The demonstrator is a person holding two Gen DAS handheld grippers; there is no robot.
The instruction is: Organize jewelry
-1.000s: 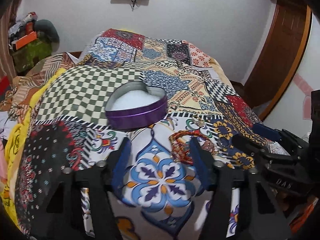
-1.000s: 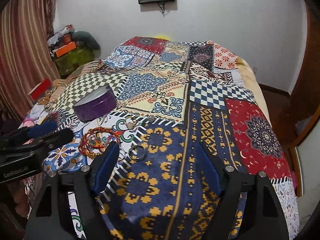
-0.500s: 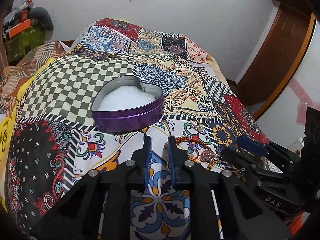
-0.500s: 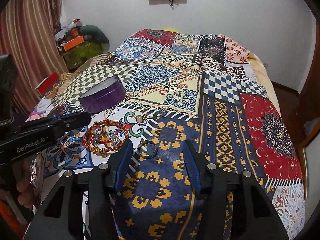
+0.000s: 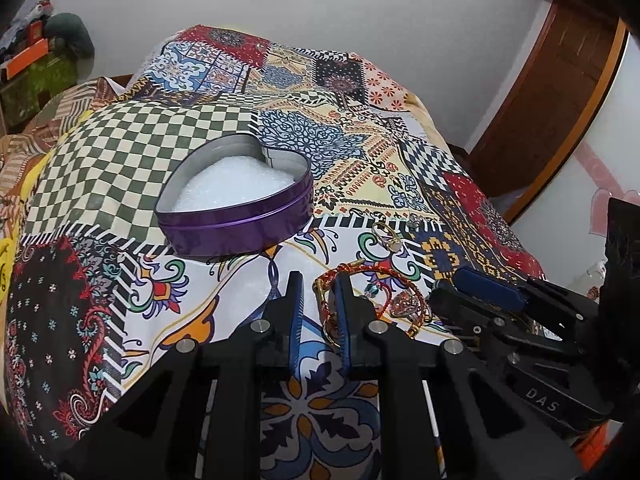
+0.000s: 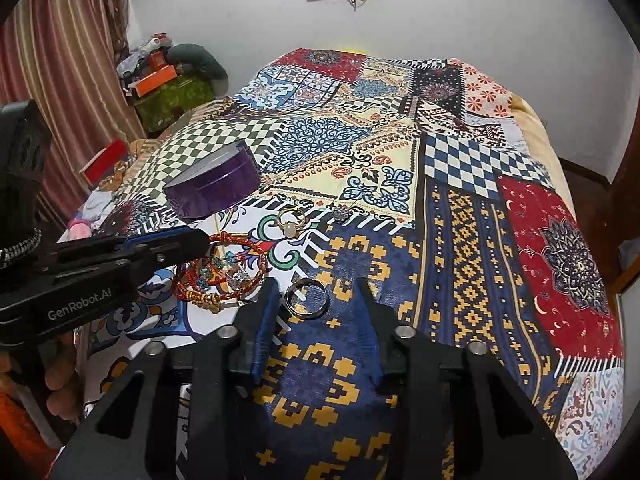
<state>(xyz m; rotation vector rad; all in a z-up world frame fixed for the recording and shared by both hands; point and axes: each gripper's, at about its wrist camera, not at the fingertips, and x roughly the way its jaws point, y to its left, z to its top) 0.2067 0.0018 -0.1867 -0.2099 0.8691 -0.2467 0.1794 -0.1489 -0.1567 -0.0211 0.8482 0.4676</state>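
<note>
Red cord bracelets with beads and charms lie tangled on the patchwork bedspread. My left gripper has its jaws narrowed to a small gap, and the bracelets' left edge lies between its fingers. I see no pad pressing on the cord. A silver ring rests flat between the fingers of my right gripper, whose jaws are closing and do not touch it. Farther back lie a gold ring with a pale stone and a small silver piece. The open purple heart tin holds white padding.
The bedspread falls away at its right and near edges. A hand holds the left gripper at lower left. Boxes and clutter stand beyond the bed's left side. A wooden door is at the right.
My left gripper's jaws narrowed, then it moved forward and down until the bracelets' edge came between its fingers. My right gripper's jaws have drawn in around the silver ring.
</note>
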